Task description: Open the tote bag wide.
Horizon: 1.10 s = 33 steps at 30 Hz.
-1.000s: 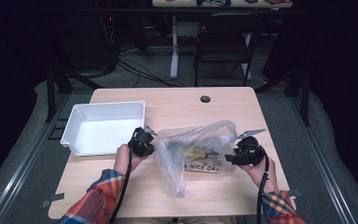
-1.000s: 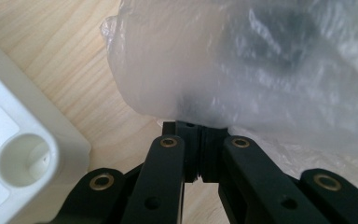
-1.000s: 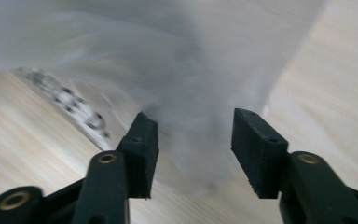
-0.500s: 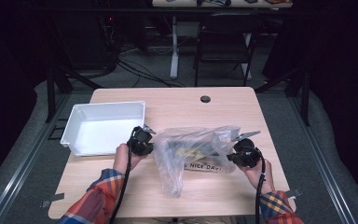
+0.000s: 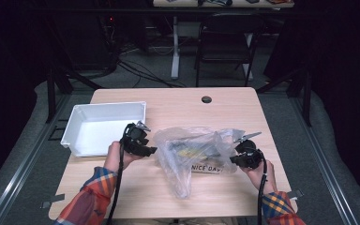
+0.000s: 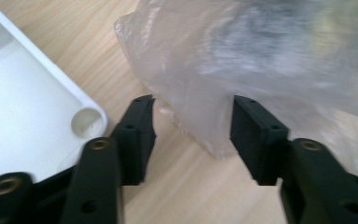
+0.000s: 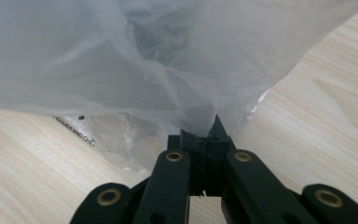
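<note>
Two grippers work crinkly clear plastic bag: R gripper pinches its edge as anchor, L gripper jaws just opened, film loose between, likely to regrip.

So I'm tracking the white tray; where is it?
In the high view, the white tray sits at the table's left side, beside the left hand-held gripper.

a light wooden table stands in the middle of the frame, with a round dark cable hole near its far edge. grey carpet floor lies around it, and metal rails run along the lower left. a dark folding chair stands at upper centre, beside a pale desk leg. cables trail over the floor at upper left. the room's edges fall into deep shadow.
</note>
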Available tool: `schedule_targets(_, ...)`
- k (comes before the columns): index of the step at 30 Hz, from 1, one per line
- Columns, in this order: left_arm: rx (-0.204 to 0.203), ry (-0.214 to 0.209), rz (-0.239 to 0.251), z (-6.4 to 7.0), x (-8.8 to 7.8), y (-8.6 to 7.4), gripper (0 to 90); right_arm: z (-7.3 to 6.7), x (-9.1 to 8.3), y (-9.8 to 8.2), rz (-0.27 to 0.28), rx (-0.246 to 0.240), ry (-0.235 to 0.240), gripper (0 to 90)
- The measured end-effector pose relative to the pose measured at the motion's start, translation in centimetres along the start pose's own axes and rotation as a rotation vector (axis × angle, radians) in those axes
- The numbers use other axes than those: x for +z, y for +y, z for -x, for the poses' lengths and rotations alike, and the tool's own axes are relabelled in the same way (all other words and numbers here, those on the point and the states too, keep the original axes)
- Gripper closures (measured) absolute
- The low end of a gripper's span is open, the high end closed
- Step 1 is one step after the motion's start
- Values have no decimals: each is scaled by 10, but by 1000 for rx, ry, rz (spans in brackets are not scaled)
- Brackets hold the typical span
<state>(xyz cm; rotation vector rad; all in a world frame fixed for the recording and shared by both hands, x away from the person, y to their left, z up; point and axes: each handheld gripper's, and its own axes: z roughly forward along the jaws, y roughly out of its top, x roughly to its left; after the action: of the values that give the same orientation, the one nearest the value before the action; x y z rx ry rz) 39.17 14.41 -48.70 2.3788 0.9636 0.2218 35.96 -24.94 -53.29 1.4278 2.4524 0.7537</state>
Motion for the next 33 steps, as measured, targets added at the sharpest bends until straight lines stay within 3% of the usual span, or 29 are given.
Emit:
schedule_targets(4,8,-21,30,3,-14,2,386,-1,-2,1,16,5,7,900)
schedule_targets(8,40,-61,108,14,-26,12,337,-3,-2,3,16,-9,-3,900)
schedule_targets(9,64,-63,108,20,-20,18,290,-3,-2,3,8,-11,0,900)
schedule_targets(13,95,-72,62,25,4,27,311,-4,-1,3,5,-15,-10,900)
schedule_targets(16,115,-67,23,26,25,32,426,-4,-1,2,-5,-21,-22,900)
schedule_targets(17,113,-63,20,25,31,33,549,-3,0,1,-14,-29,-23,900)
schedule_targets(18,118,-59,13,24,35,34,609,-4,1,1,-5,-22,-36,900)
schedule_targets(19,117,-54,12,24,38,34,609,-4,1,1,-5,-22,-36,900)
schedule_targets(23,115,-25,8,22,47,35,813,-2,1,0,-4,-22,-45,900)
schedule_targets(26,109,14,15,22,51,36,885,-1,2,0,-14,-28,-55,900)
schedule_targets(28,110,60,0,20,55,36,890,-1,2,0,-17,-30,-71,900)
schedule_targets(32,102,93,-22,15,59,34,892,1,4,-1,-11,-26,-99,900)
schedule_targets(33,90,102,-24,13,62,33,892,3,3,-1,-38,-38,-110,900)
